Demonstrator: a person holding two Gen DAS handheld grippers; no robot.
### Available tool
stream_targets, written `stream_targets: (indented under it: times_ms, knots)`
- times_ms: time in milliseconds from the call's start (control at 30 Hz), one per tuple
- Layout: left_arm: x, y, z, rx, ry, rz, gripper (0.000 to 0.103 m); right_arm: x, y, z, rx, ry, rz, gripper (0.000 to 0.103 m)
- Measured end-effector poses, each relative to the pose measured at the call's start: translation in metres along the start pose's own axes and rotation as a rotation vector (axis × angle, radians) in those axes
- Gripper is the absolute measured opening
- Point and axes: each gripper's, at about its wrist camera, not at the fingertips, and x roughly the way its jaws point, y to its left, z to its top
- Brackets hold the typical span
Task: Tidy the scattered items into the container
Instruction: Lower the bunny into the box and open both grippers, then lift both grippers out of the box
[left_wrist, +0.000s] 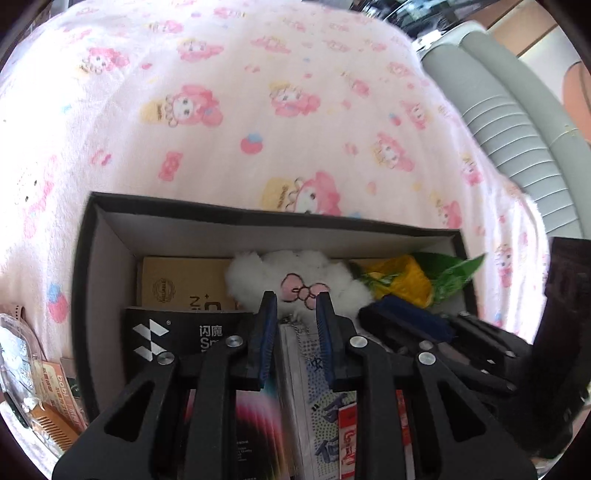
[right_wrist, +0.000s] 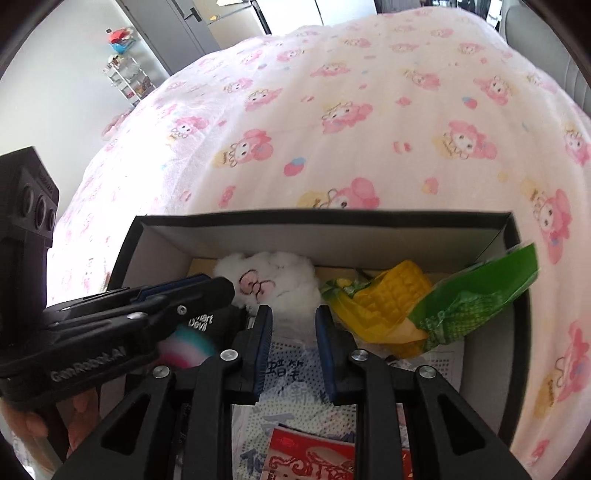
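A black box with pale inner walls rests on the bed and holds several items. Among them are a tan carton, a white plush with a pink bow, a yellow corn toy in green wrap, a black Smart Devil box, a white printed packet and a red packet. My left gripper hovers over the box's near side, open, nothing pinched. The right gripper hangs beside it over the packet, open too. The black box's rainbow end is blurred.
A pink cartoon-print blanket covers the bed around the box. Left of the box lie a wooden comb in orange packaging and a clear pouch. Grey padding runs along the right. A hand holds the left gripper.
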Motion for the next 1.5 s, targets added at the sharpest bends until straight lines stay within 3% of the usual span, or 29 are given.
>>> stream_targets:
  times_ms: [67, 200, 233, 267, 333, 433, 600, 667, 733, 867, 1067, 1233, 1333, 1500]
  knots:
    - [0.007, 0.003, 0.001, -0.021, 0.020, 0.006, 0.021, 0.005, -0.004, 0.001, 0.012, 0.002, -0.013, 0.021]
    - [-0.016, -0.004, -0.008, 0.015, -0.062, 0.020, 0.023, -0.009, -0.002, -0.005, 0.003, -0.030, -0.023, 0.021]
    - [-0.024, -0.007, -0.010, 0.026, -0.086, 0.035, 0.032, -0.016, 0.001, -0.007, -0.006, -0.046, -0.034, 0.021]
    - [-0.034, -0.011, -0.012, 0.033, -0.119, 0.061, 0.049, -0.024, 0.003, -0.009, -0.010, -0.061, -0.038, 0.021]
    - [-0.058, -0.021, -0.021, 0.054, -0.206, 0.098, 0.064, -0.045, 0.007, -0.014, 0.001, -0.096, -0.085, 0.021]
    - [-0.091, -0.037, -0.039, 0.077, -0.283, 0.096, 0.078, -0.084, 0.013, -0.024, 0.021, -0.175, -0.180, 0.023]
    - [-0.149, -0.064, -0.078, 0.123, -0.433, 0.154, 0.091, -0.158, 0.028, -0.050, 0.016, -0.308, -0.230, 0.062]
    - [-0.172, -0.073, -0.096, 0.138, -0.481, 0.163, 0.096, -0.185, 0.039, -0.066, -0.003, -0.370, -0.247, 0.072]
    - [-0.191, -0.080, -0.110, 0.144, -0.519, 0.170, 0.102, -0.209, 0.046, -0.083, -0.006, -0.415, -0.255, 0.074]
    - [-0.227, -0.090, -0.142, 0.154, -0.585, 0.145, 0.102, -0.245, 0.056, -0.113, 0.019, -0.460, -0.286, 0.075]
    - [-0.259, -0.101, -0.204, 0.214, -0.689, 0.223, 0.102, -0.280, 0.066, -0.161, 0.052, -0.498, -0.360, 0.076]
    - [-0.257, -0.094, -0.228, 0.205, -0.645, 0.218, 0.102, -0.290, 0.061, -0.197, 0.094, -0.531, -0.320, 0.076]
    - [-0.251, -0.096, -0.234, 0.217, -0.622, 0.250, 0.102, -0.288, 0.054, -0.205, 0.110, -0.515, -0.305, 0.076]
    - [-0.242, -0.102, -0.239, 0.217, -0.592, 0.228, 0.102, -0.285, 0.047, -0.208, 0.116, -0.507, -0.301, 0.076]
